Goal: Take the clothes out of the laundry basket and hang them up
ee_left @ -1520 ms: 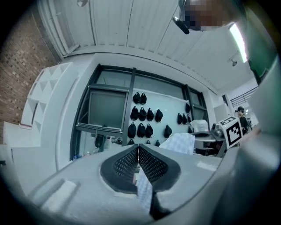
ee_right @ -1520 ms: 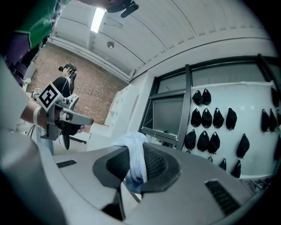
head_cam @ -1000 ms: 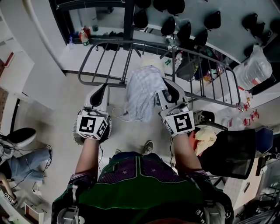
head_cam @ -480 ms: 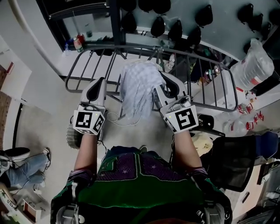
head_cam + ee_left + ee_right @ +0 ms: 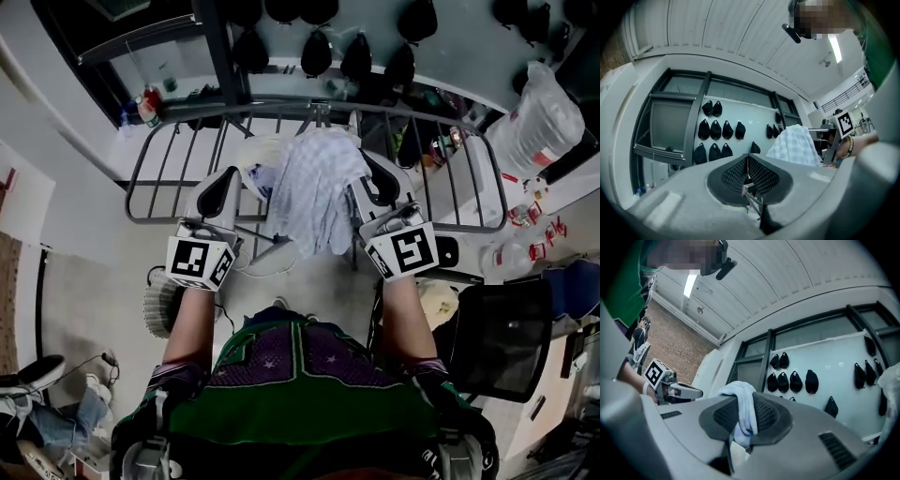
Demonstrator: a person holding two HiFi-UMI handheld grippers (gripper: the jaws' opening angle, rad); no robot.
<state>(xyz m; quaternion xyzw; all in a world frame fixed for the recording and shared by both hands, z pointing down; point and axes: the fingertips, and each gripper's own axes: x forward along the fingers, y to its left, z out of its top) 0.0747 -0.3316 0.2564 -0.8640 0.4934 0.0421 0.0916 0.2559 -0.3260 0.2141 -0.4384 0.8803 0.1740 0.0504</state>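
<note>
The right gripper [image 5: 371,174] has its fingers clamped on a fold of the pale checked garment [image 5: 314,192] (the cloth bunches up between the pads in the right gripper view). The rest drapes to the left of those fingers, above the drying rack [image 5: 262,103]. The left gripper [image 5: 227,178], its fingers pressed together on nothing, is just beside the garment's other edge.

Black caps [image 5: 715,130] hang on a pale wall [image 5: 834,366]; beside it, a brick wall [image 5: 679,350] and a ceiling lamp [image 5: 690,284].
</note>
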